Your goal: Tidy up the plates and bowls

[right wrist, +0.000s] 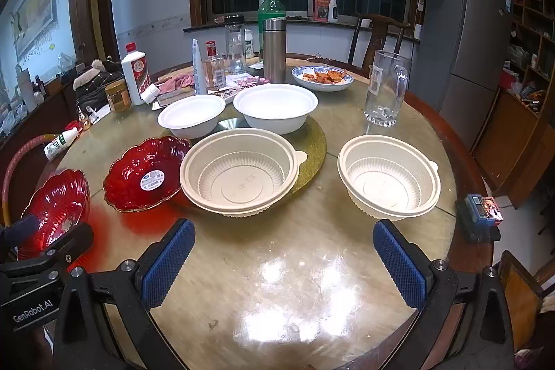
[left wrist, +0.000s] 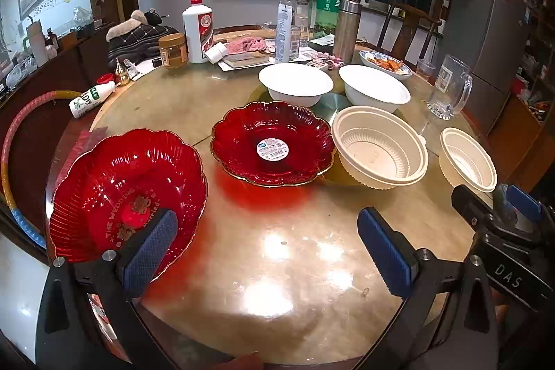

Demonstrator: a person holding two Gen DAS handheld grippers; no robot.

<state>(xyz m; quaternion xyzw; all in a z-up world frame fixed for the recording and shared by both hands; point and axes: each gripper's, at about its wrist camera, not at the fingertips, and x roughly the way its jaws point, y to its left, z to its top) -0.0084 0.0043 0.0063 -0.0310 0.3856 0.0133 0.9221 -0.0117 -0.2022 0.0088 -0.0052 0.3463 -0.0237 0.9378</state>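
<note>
Left wrist view: left gripper [left wrist: 269,252] wide open, nothing held, red plate [left wrist: 126,193] lower left. Right gripper [right wrist: 282,260] also wide open, cream bowl [right wrist: 388,175] at right of frame.

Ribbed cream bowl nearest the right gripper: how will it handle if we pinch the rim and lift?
The ribbed cream bowl looks like thin moulded plastic, so probably light; its wall may flex under a rim pinch. It sits empty and alone on the glossy table, so a push would likely slide it, not tip it. The small rim tab might offer a firmer hold.
</note>
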